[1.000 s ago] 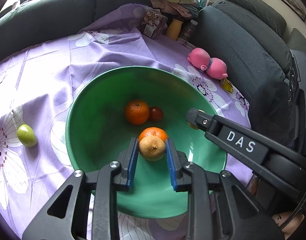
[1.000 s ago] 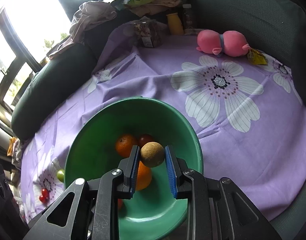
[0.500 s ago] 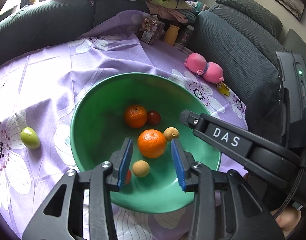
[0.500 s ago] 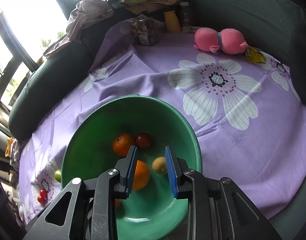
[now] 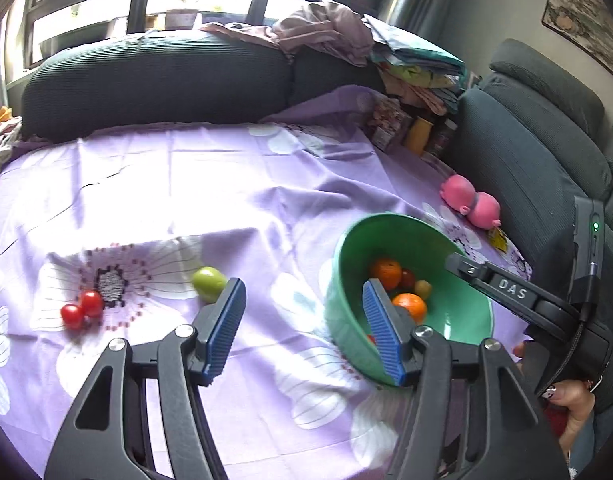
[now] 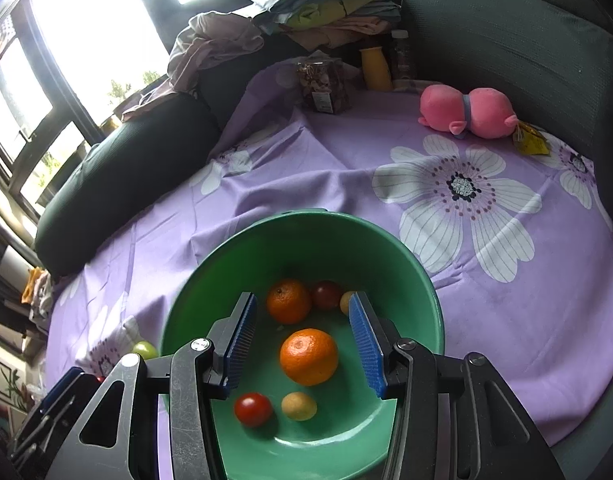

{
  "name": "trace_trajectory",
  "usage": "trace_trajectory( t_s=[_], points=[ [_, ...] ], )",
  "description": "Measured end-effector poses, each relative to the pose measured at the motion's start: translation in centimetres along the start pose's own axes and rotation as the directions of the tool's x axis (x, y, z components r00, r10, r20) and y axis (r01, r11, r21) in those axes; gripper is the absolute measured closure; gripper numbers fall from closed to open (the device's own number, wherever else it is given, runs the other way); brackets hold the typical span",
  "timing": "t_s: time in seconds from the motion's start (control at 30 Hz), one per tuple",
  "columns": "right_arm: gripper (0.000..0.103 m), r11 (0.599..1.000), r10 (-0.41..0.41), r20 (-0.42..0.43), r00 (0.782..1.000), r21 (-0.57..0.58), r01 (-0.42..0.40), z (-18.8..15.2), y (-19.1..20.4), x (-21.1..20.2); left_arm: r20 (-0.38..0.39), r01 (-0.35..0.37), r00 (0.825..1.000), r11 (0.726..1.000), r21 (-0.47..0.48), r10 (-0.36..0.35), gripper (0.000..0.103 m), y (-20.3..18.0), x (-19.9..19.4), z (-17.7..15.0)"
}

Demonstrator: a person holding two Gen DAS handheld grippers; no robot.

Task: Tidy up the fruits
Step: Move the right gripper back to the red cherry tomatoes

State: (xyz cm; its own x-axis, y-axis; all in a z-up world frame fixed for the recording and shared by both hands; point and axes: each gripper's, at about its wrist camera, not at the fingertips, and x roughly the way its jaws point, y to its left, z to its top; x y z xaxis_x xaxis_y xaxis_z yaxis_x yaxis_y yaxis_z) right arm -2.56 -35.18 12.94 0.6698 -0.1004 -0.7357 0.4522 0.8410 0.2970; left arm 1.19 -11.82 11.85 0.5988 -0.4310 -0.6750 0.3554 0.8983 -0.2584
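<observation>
A green bowl (image 6: 386, 240) sits on the purple flowered cloth and holds two oranges (image 6: 309, 356), a dark red fruit (image 6: 326, 295), a red tomato (image 6: 253, 409) and two small yellow fruits (image 6: 299, 405). My right gripper (image 6: 304, 344) is open and empty, hovering over the bowl. The bowl shows in the left wrist view (image 5: 462, 312) at the right. My left gripper (image 5: 302, 330) is open and empty above the cloth, left of the bowl. A green fruit (image 5: 208, 283) and two red tomatoes (image 5: 82, 309) lie on the cloth to its left.
A pink plush toy (image 6: 468, 116) lies at the far right by the dark sofa (image 5: 154, 80). A snack bag (image 6: 324, 86), a yellow bottle (image 6: 375, 69) and piled clothes (image 6: 326, 12) stand at the back. The right gripper's body (image 5: 546, 308) crosses the left view.
Both grippers have let their small yellow fruits drop into the bowl and opened wide. My left gripper has swung left and up, off the bowl, toward the loose fruit on the cloth.
</observation>
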Motion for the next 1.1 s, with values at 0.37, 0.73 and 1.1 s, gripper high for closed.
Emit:
trace_trajectory(
  t_s=[0.37, 0.73, 1.1],
  points=[
    [0.055, 0.994, 0.029, 0.019, 0.999, -0.102, -0.027, -0.9, 4.2, -0.1, 0.021, -0.248, 0.964, 0.927, -0.282, 0.265, 0.041, 12.8, -3.3, -1.4],
    [0.055, 0.96, 0.079, -0.026, 0.997, -0.266, -0.083, -3.4, 11.1, 0.9, -0.012, -0.261, 0.959, 0.868, -0.423, 0.282, 0.042, 18.4, -3.3, -2.6],
    [0.055, 0.863, 0.242, -0.308, 0.92, -0.366, -0.349, -7.0, 20.9, 5.2, -0.036, -0.255, 0.96, 0.82, -0.513, 0.277, 0.06, 21.6, -3.2, -3.3]
  ],
)
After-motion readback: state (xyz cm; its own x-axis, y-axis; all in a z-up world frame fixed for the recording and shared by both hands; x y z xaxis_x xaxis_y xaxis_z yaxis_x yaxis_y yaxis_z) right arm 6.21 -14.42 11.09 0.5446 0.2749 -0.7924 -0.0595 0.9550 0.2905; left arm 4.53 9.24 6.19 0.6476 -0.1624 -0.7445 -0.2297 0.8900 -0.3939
